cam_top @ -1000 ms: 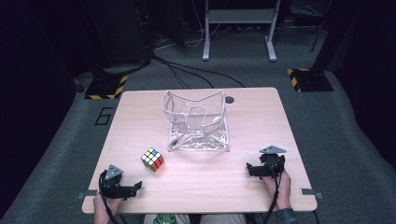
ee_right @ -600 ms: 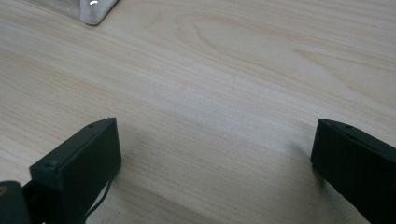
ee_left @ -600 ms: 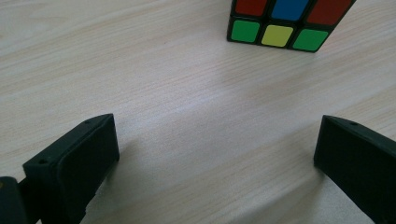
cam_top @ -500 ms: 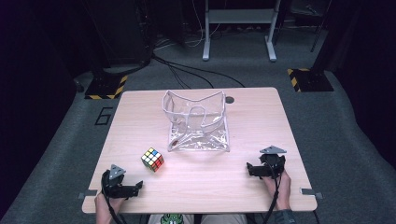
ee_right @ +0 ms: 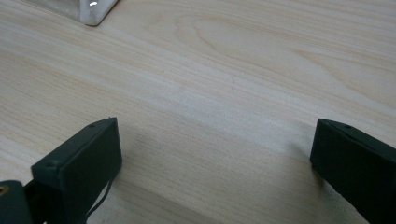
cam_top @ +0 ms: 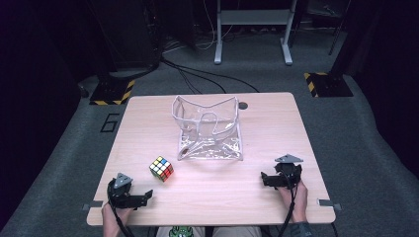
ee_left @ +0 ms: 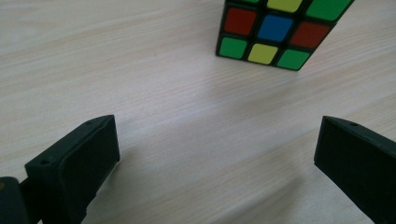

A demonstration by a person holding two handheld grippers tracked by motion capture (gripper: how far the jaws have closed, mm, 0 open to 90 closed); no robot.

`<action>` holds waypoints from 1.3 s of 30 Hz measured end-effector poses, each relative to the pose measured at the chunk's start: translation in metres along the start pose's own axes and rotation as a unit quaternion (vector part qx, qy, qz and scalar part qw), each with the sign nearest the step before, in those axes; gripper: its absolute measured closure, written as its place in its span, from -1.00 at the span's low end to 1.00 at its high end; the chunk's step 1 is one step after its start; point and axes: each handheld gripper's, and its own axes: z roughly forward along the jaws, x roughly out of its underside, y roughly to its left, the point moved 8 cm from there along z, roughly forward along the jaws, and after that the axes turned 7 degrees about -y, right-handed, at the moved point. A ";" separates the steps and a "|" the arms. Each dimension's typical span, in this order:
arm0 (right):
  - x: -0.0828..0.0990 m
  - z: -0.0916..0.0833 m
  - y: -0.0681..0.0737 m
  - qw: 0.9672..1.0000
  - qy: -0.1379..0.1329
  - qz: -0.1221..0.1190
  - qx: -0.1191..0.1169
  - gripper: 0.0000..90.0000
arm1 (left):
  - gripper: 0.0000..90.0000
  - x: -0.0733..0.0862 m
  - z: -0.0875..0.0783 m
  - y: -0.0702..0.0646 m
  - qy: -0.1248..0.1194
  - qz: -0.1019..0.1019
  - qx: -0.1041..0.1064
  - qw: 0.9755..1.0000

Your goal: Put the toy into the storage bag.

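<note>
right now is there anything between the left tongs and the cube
Nothing visible. The left tongs are open on the table, and the cube sits just ahead of them with only bare wood between. The clear bag lies farther back, off that line.

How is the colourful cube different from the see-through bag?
The puzzle cube is small, solid and covered in coloured squares; the clear plastic bag is bigger, see-through and colourless. The cube has sharp even sides, while the bag is soft and crumpled, standing open at the top. The cube sits nearer the left gripper. Both rest on the wooden table.
</note>
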 end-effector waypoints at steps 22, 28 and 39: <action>-0.001 0.001 -0.001 1.000 -0.001 0.005 0.005 -0.96 | -1.00 -0.053 0.028 -0.022 -0.005 0.051 0.021 0.998; 0.000 0.000 0.000 1.000 -0.002 0.002 0.002 -0.95 | -1.00 -0.059 0.039 -0.022 -0.001 0.037 0.029 0.999; 0.000 0.000 0.000 1.000 -0.003 0.002 0.000 -0.93 | -1.00 -0.060 0.052 -0.026 0.013 0.042 0.029 0.999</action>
